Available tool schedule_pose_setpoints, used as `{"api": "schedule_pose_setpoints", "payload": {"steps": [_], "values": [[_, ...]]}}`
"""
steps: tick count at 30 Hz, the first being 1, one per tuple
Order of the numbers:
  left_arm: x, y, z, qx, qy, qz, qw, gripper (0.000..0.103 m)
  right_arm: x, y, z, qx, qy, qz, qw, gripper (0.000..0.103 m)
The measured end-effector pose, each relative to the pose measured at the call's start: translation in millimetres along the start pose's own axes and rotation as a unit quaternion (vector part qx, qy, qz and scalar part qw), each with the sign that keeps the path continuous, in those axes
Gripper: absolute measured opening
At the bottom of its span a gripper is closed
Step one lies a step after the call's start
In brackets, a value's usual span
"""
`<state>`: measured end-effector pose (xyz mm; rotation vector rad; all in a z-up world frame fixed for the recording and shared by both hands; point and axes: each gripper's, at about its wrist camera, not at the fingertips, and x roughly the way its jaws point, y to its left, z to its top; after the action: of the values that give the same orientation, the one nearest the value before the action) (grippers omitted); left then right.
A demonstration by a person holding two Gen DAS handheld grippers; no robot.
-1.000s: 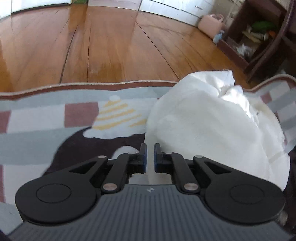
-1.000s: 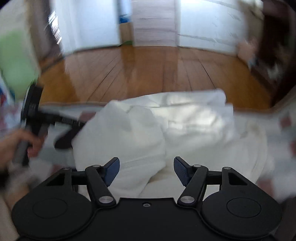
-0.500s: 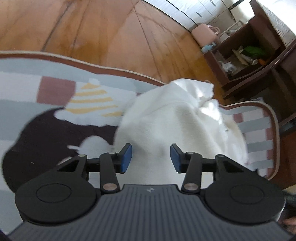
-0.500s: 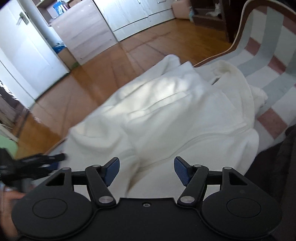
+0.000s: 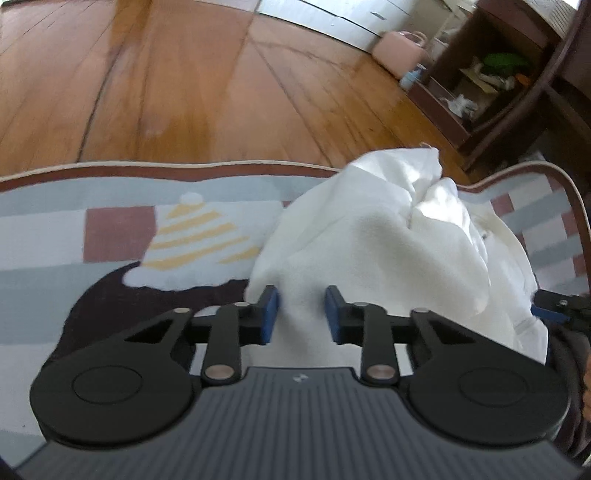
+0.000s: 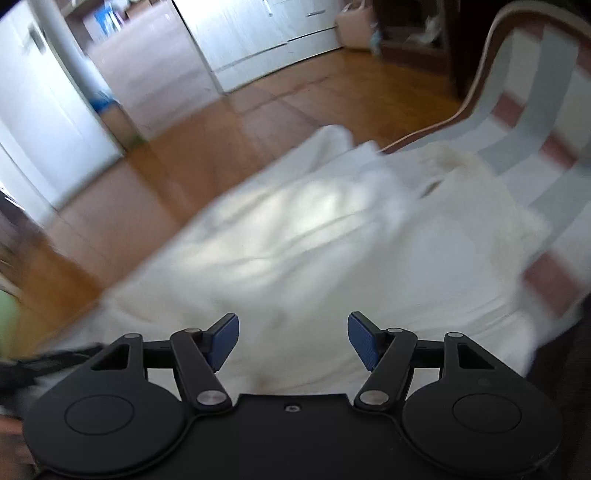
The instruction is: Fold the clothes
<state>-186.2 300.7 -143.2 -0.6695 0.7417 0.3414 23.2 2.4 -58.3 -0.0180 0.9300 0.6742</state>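
Left claw half open astride the white garment at lower centre; right claw wide open, seemingly empty amid blur.

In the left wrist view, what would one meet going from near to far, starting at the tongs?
Left tongs → white garment → rug's brown border → wooden floor → white cabinets.

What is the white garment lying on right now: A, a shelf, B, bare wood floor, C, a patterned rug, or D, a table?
C: the white garment is heaped on the patterned rug, whose stripes and blocks show around it, though its far end seems to spill past the rug's border toward the wood floor.
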Motion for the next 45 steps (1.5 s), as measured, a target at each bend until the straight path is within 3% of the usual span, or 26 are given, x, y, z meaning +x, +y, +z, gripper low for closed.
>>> {"api": "schedule_pose_setpoints", "payload": {"steps": [2, 6, 9, 12, 14, 16, 18, 20, 21, 22, 26, 27, 29, 31, 33, 34, 36, 37, 39, 40, 43, 45], "values": [[1.5, -3.0, -2.7, 0.004, 0.004, -0.004, 1.0, 0.024, 3.5, -3.8, 2.2, -0.013, -0.015, -0.077, 0.997, 0.071], [2.3, -5.0, -6.6, 0.008, 0.008, -0.001, 0.9999, 0.024, 14.9, -27.5, 17.1, -0.033, -0.016, -0.149, 0.988, 0.072], [1.0, -1.9, -6.7, -0.004, 0.01, -0.004, 0.9999, 0.024, 22.1, -47.6, 24.8, -0.023, -0.01, -0.156, 0.988, 0.072], [-1.2, -0.9, -7.3, -0.014, 0.006, -0.009, 0.9998, 0.024, 36.3, -60.5, 20.4, -0.015, 0.015, -0.126, 0.992, 0.076], [0.7, -5.7, -8.8, -0.001, 0.005, -0.011, 0.9999, 0.024, 47.8, -67.1, 14.9, -0.008, 0.043, -0.111, 0.993, 0.078], [3.4, -11.7, -10.5, 0.017, 0.004, -0.013, 0.9998, 0.024, 66.9, -73.4, 9.9, 0.009, 0.091, -0.102, 0.991, 0.086], [6.1, -17.8, -12.1, 0.034, 0.003, -0.015, 0.9993, 0.024, 76.5, -79.3, 8.6, 0.042, 0.116, -0.097, 0.988, 0.084], [8.9, -23.9, -13.8, 0.052, 0.002, -0.017, 0.9985, 0.024, 70.1, -75.2, 12.9, 0.034, 0.094, -0.082, 0.992, 0.046], [10.2, -27.0, -14.7, 0.061, 0.001, -0.018, 0.998, 0.024, 63.5, -66.9, 17.5, 0.006, 0.081, -0.087, 0.993, 0.021], [11.4, -29.1, -15.1, 0.065, -0.001, -0.023, 0.9976, 0.024, 54.4, -57.7, 22.2, -0.023, 0.061, -0.092, 0.994, 0.018], [0.1, -24.8, -11.3, 0.046, -0.041, -0.052, 0.9967, 0.024, -28.8, -22.4, 40.4, -0.091, -0.103, -0.095, 0.986, 0.013], [-5.3, -22.4, -9.6, 0.037, -0.051, -0.056, 0.9965, 0.024, -49.7, -17.7, 41.8, -0.101, -0.136, -0.122, 0.978, 0.013], [-19.9, -17.1, -5.5, 0.015, -0.069, -0.05, 0.9962, 0.024, -81.6, -15.2, 38.5, -0.134, -0.187, -0.217, 0.949, 0.013], [-31.6, -15.3, -1.4, 0.014, -0.083, -0.029, 0.996, 0.024, -86.2, -32.0, 36.0, -0.147, -0.175, -0.321, 0.919, 0.017], [-36.4, -12.8, 3.0, 0.013, -0.09, -0.016, 0.9957, 0.028, -69.9, -63.2, 34.5, -0.117, -0.124, -0.374, 0.911, 0.02], [-33.6, -11.3, 6.4, 0.008, -0.085, -0.015, 0.9963, 0.032, -60.0, -78.6, 31.9, -0.091, -0.099, -0.379, 0.916, 0.021], [-19.3, -7.8, 16.1, -0.003, -0.059, -0.019, 0.9981, 0.035, -39.5, -93.4, 27.0, -0.058, -0.043, -0.37, 0.926, 0.021], [-9.0, -7.6, 23.2, 0.0, -0.041, -0.021, 0.9989, 0.036, -36.8, -85.3, 24.9, -0.062, -0.047, -0.366, 0.927, 0.026], [12.3, -8.9, 36.8, 0.016, -0.007, -0.023, 0.9996, 0.048, -33.0, -67.6, 20.8, -0.075, -0.058, -0.356, 0.93, 0.033], [22.1, -9.4, 43.0, 0.031, 0.004, -0.016, 0.9994, 0.051, -37.3, -54.2, 21.2, -0.096, -0.071, -0.339, 0.933, 0.044], [45.8, -8.8, 53.4, 0.07, 0.0, 0.036, 0.9969, 0.057, -45.2, -27.3, 39.1, -0.118, -0.081, -0.236, 0.961, 0.053], [60.2, 2.0, 55.4, 0.059, 0.008, 0.04, 0.9974, 0.062, -45.4, -16.8, 52.8, -0.111, -0.07, -0.157, 0.979, 0.062]]}}
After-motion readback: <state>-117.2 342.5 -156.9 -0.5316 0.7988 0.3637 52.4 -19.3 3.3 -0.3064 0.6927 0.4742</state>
